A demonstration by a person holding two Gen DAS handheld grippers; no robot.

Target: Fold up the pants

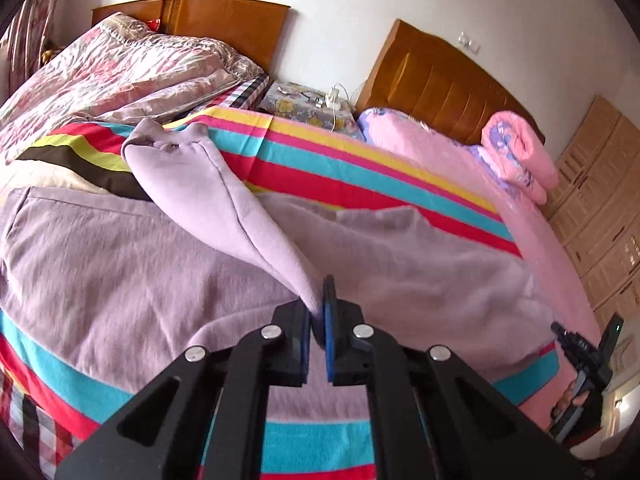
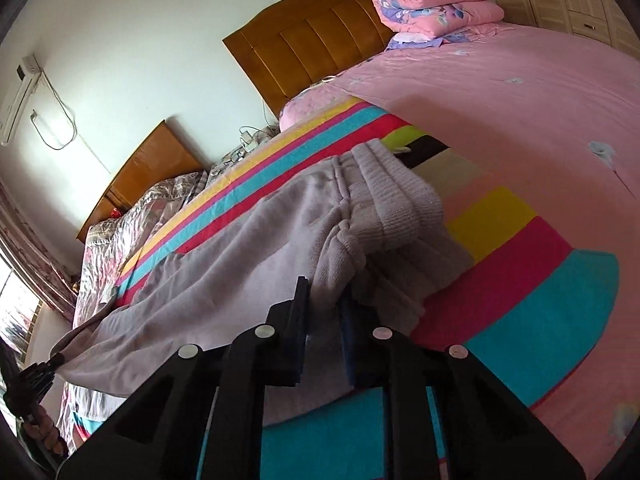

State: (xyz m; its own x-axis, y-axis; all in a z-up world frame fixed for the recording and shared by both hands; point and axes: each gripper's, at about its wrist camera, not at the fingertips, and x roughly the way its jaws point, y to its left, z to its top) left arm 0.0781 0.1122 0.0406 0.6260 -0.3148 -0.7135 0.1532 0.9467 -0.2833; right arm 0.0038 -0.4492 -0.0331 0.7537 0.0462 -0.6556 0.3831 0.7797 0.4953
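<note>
1. A pair of lilac fleece pants [image 1: 120, 264] lies spread on a striped blanket [image 1: 360, 168] across a bed, most of the cloth flat, likely so the fold lines can be found.
2. The left gripper [image 1: 318, 312] has its jaws closed on a thin fold of one pant leg, and that cloth rises off the blanket in a ridge running back toward the ribbed cuff [image 1: 168, 140] near the blanket's far edge. I judge the leg is being lifted to carry it over the rest.
3. The right gripper [image 2: 326, 304], at the waistband end, has its jaws clamped on a thicker bunch of cloth beside the ribbed waistband [image 2: 400, 208], probably to hold that end while the leg travels.
4. A rolled pink quilt [image 2: 432, 4] sits at the bed's head, well apart.
</note>
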